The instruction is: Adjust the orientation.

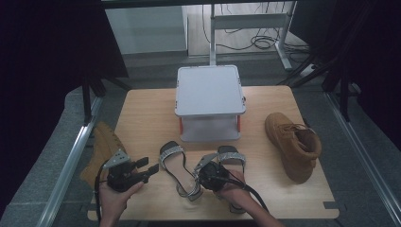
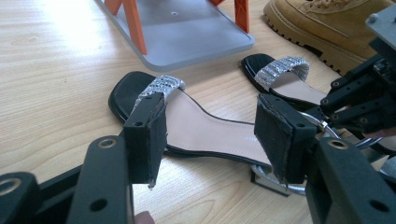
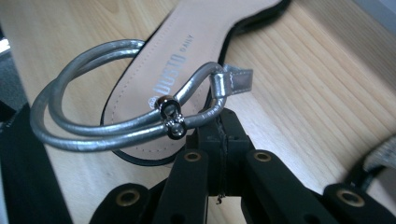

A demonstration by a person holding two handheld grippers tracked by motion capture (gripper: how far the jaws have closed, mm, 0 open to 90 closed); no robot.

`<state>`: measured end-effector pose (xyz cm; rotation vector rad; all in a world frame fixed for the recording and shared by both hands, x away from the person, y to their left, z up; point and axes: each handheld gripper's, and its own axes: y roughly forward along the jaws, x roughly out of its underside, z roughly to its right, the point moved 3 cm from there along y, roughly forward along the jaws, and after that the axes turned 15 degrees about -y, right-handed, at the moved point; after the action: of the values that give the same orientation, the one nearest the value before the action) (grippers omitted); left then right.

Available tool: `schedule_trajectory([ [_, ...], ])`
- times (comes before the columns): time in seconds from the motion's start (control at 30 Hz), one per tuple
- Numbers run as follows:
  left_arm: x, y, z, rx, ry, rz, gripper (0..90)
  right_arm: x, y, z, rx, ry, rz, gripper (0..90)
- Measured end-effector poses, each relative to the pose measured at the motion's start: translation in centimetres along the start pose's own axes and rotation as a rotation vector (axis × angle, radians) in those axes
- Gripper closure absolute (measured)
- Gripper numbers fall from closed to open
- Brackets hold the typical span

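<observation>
The right claw (image 3: 219, 123) is fully closed on the silver ankle strap (image 3: 116, 123) of the left sandal (image 1: 178, 169), which lies flat on the tabletop (image 1: 142, 113) in front of the grey stand (image 1: 210, 101). The left claw (image 2: 210, 135) stands wide and holds nothing — it points at this sandal from just beside it. The second sandal (image 1: 230, 158) lies near, to the right.

Between left gripper (image 1: 152, 166) and right gripper (image 1: 197, 173): one sandal (image 1: 176, 166) on the table (image 1: 142, 113). Beyond both grippers, a small stand (image 1: 209, 101); second sandal (image 1: 231, 158) beside the right gripper, boot (image 1: 292, 144) farther right.
</observation>
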<state>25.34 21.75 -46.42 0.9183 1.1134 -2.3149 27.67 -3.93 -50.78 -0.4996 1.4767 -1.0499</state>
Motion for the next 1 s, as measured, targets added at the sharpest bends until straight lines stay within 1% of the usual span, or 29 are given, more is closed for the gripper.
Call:
schedule_trajectory([
  [0.03, 0.0, 0.0, 0.0, 0.001, 0.001, 0.001, 43.9, 0.0, 0.0, 0.0, 0.000, 0.000, 0.000, 89.6],
  [0.13, -0.1, -0.2, -0.2, 0.000, -0.002, 0.005, 43.8, -0.6, 0.1, -0.9, -0.015, -0.016, 0.010, 89.6],
  [0.17, -0.1, -0.2, -0.2, 0.000, -0.003, 0.007, 43.8, -0.6, 0.1, -0.9, -0.015, -0.016, 0.010, 89.6],
  [0.23, -0.1, -0.3, -0.3, -0.001, -0.007, 0.011, 43.8, -0.8, 0.3, -1.4, -0.025, -0.024, 0.016, 89.6],
  [0.27, -0.1, -0.3, -0.4, 0.000, -0.006, 0.010, 43.9, -1.0, 0.4, -1.8, -0.025, -0.024, 0.021, 89.6],
  [0.3, -0.1, -0.3, -0.4, 0.001, -0.007, 0.008, 43.8, -1.2, 0.5, -2.4, -0.025, -0.037, 0.031, 89.6],
  [0.33, -0.1, -0.3, -0.4, 0.001, -0.007, 0.008, 43.9, -1.2, 0.5, -2.4, -0.025, -0.037, 0.031, 89.6],
  [0.6, 0.0, -0.2, -0.5, 0.005, -0.009, 0.006, 43.9, -2.1, 0.8, -4.7, -0.033, -0.078, 0.065, 89.5],
  [0.73, -0.1, -0.3, -0.5, 0.006, -0.010, 0.007, 43.9, -2.4, 1.1, -5.1, -0.037, -0.078, 0.082, 89.6],
  [0.77, -0.1, -0.3, -0.6, 0.006, -0.011, 0.007, 43.8, -2.5, 1.2, -5.3, -0.041, -0.071, 0.084, 89.6],
  [0.83, -0.1, -0.4, -0.6, 0.008, -0.014, 0.008, 43.9, -2.8, 1.4, -5.6, -0.048, -0.072, 0.098, 89.6],
  [0.87, -0.1, -0.4, -0.7, 0.006, -0.014, 0.009, 43.8, -3.0, 1.6, -5.8, -0.053, -0.066, 0.102, 89.5],
  [1.0, -0.1, -0.6, -0.9, 0.008, -0.021, 0.013, 43.9, -3.5, 2.1, -6.3, -0.054, -0.061, 0.129, 89.5],
])
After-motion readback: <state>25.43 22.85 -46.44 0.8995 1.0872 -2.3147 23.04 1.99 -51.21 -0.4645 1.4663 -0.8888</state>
